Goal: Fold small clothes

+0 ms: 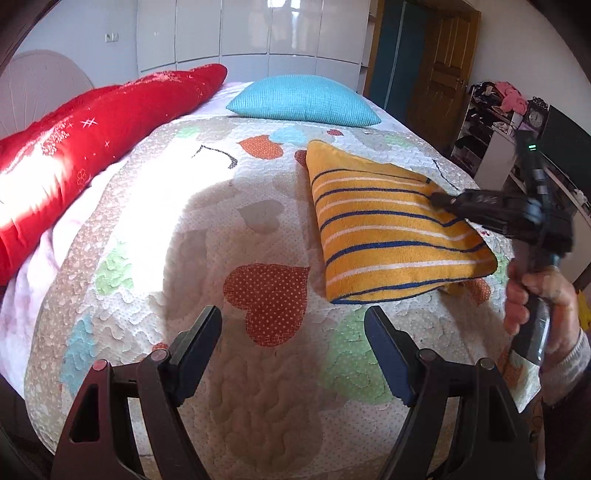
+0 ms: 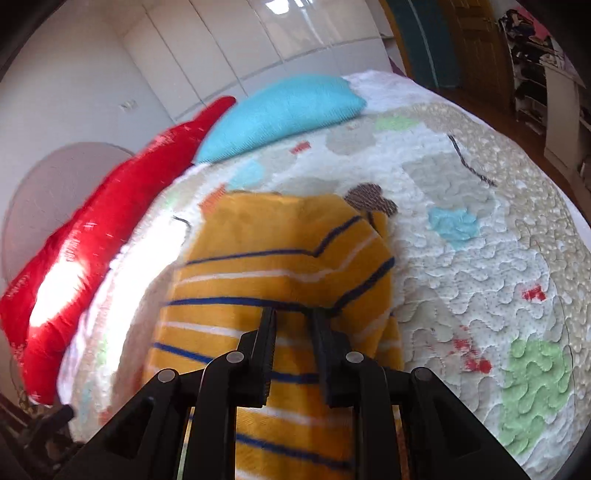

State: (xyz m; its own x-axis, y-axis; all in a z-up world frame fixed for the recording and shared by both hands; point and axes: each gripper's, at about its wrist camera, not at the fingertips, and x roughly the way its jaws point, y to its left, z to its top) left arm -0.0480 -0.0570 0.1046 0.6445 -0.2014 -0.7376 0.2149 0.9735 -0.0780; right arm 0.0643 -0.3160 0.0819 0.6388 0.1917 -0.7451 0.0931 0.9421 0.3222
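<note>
An orange cloth with blue and white stripes [image 1: 388, 229] lies folded on the quilted bed cover [image 1: 229, 229], right of centre. My left gripper [image 1: 293, 317] is open and empty, held above the quilt in front of the cloth's near corner. My right gripper [image 1: 437, 197] reaches in from the right over the cloth's far right edge. In the right wrist view the gripper [image 2: 293, 314] has its jaws nearly closed, pinching a raised fold of the striped cloth [image 2: 280, 254], which bunches up around the fingertips.
A long red pillow [image 1: 85, 147] lies along the left side of the bed and a turquoise cushion [image 1: 303, 99] at the far end. White wardrobe doors [image 1: 251, 29] stand behind. Shelves with clutter [image 1: 495, 122] and a wooden door [image 1: 439, 62] are at right.
</note>
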